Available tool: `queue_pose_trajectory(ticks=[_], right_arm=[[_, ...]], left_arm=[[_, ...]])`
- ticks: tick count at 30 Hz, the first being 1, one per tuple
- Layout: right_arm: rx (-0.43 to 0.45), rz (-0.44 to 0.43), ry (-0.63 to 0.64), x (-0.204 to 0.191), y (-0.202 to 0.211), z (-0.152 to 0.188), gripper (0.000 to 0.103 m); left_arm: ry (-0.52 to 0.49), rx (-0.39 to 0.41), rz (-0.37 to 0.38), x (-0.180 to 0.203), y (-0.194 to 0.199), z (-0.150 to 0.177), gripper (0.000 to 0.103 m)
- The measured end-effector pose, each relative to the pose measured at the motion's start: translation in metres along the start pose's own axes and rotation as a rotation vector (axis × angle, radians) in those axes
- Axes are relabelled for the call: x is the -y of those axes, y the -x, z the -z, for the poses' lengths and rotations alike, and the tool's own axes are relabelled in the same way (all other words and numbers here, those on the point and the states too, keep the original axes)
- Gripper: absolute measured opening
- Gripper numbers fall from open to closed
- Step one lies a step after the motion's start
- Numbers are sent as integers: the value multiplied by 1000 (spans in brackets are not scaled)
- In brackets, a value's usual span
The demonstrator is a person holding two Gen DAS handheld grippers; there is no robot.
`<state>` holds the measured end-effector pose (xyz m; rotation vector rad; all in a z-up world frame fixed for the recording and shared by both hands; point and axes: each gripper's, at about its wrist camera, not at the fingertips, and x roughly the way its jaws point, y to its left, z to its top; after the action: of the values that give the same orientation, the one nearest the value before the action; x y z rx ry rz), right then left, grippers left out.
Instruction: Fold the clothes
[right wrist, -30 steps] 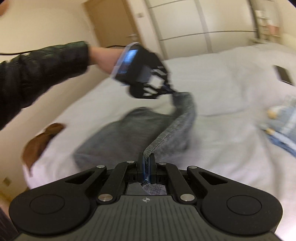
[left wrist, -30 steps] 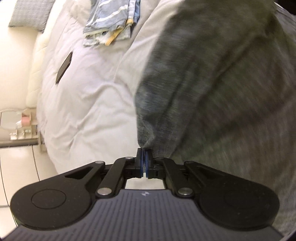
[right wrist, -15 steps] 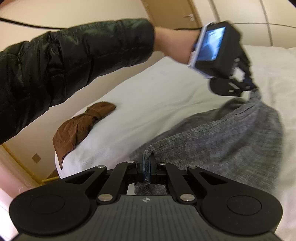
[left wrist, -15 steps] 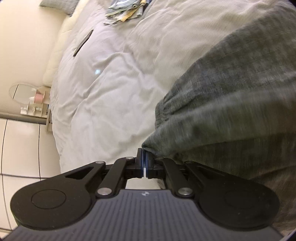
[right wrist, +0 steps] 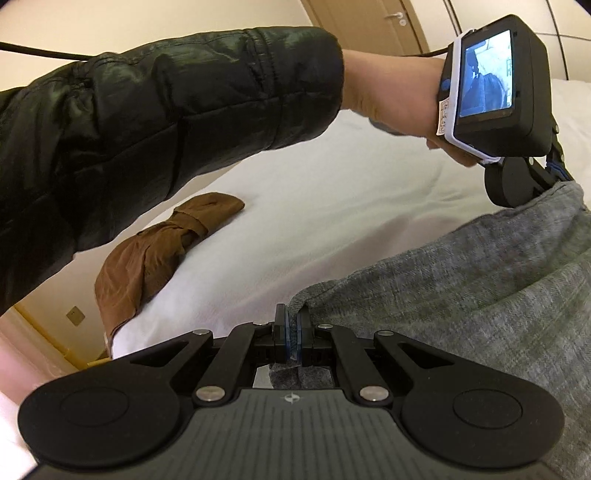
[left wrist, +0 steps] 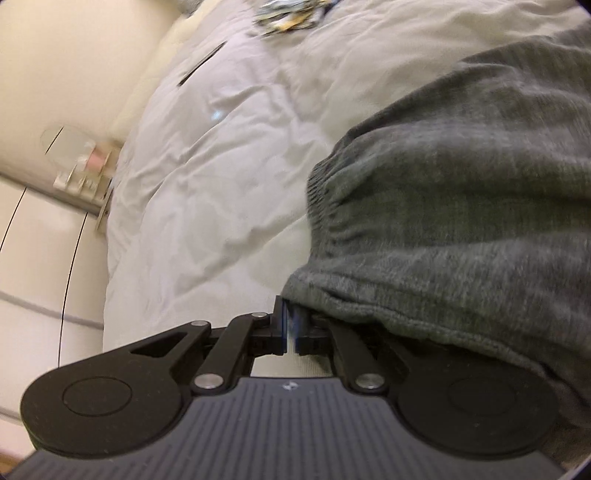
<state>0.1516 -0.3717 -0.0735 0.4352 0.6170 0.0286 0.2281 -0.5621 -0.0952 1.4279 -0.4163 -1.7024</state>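
A grey knit garment (left wrist: 461,203) lies spread over the white bed (left wrist: 221,184). My left gripper (left wrist: 291,314) is shut on its hem, with only a thin gap between the pads, and the cloth drapes over the right finger. In the right wrist view my right gripper (right wrist: 293,325) is shut on another edge of the grey garment (right wrist: 461,295), and fabric shows between and under its pads. The left gripper (right wrist: 556,168) appears there at the upper right, at the garment's far corner, held by a hand in a black sleeve (right wrist: 147,129).
A crumpled brown garment (right wrist: 159,258) lies near the bed's edge. A dark phone (left wrist: 201,68) and striped folded clothes (left wrist: 288,14) rest farther up the bed. A nightstand with small items (left wrist: 85,173) stands beside it. A wooden door (right wrist: 369,22) is behind.
Both grippers have come down low to the bed with the grey garment, which now lies spread flatter. The left hand has moved closer to the right wrist camera.
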Motion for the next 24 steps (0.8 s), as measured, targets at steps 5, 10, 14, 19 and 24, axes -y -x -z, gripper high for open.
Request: queue_pose_trajectory(ticks=[5, 10, 14, 19, 24], right_arm=[[-55, -73, 15, -8, -4, 10, 43], [-33, -28, 28, -13, 37, 25, 50], [-13, 14, 37, -16, 72, 37, 57], [19, 131, -14, 6, 118, 59, 58], [56, 224, -7, 36, 138, 53, 58]], left_arm=[[129, -61, -58, -7, 33, 18, 20], [351, -138, -133, -8, 97, 35, 31], [680, -141, -101, 2, 166, 51, 35], [979, -133, -42, 53, 220, 60, 34], [1156, -131, -13, 107, 231, 54, 34]])
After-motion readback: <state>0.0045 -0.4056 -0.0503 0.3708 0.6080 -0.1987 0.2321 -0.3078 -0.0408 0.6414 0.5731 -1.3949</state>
